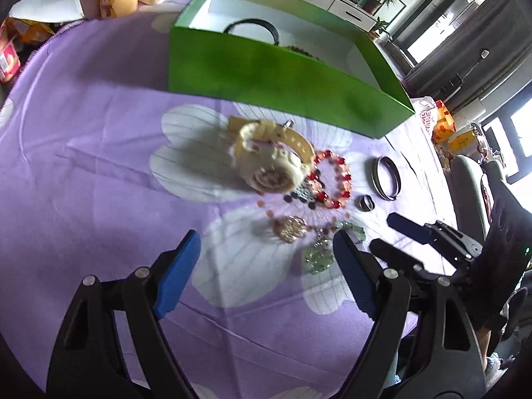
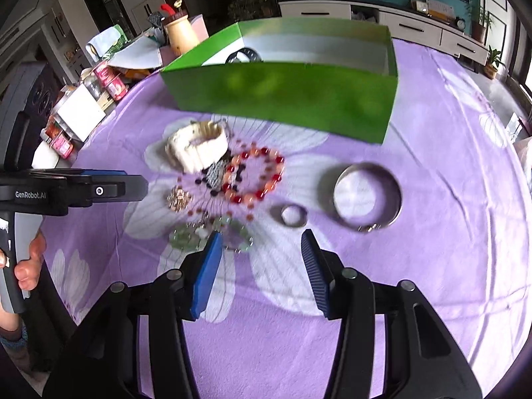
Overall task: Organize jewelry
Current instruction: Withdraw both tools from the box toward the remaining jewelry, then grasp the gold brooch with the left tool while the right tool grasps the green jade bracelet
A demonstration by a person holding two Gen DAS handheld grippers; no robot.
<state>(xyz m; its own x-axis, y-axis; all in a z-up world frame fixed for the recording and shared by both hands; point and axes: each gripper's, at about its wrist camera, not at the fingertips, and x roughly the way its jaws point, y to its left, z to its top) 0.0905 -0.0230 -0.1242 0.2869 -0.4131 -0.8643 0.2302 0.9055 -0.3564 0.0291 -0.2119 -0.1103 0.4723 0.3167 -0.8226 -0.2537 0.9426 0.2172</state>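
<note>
Right wrist view: small silver ring (image 2: pixel 294 216) is seen on purple flowered table (image 2: pixel 449 179), just ahead of the wide-spread, empty right tool (image 2: pixel 261 246). Left tool (image 1: pixel 266 249), likewise wide, is placed farther off.

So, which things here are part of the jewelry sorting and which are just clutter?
Job:
open green cardboard box
cream plastic watch
red and orange bead bracelet
wide silver bangle
small silver ring
pale green bead bracelet
gold charm

Lying about:
wooden bottle-shaped container
red tins
</note>
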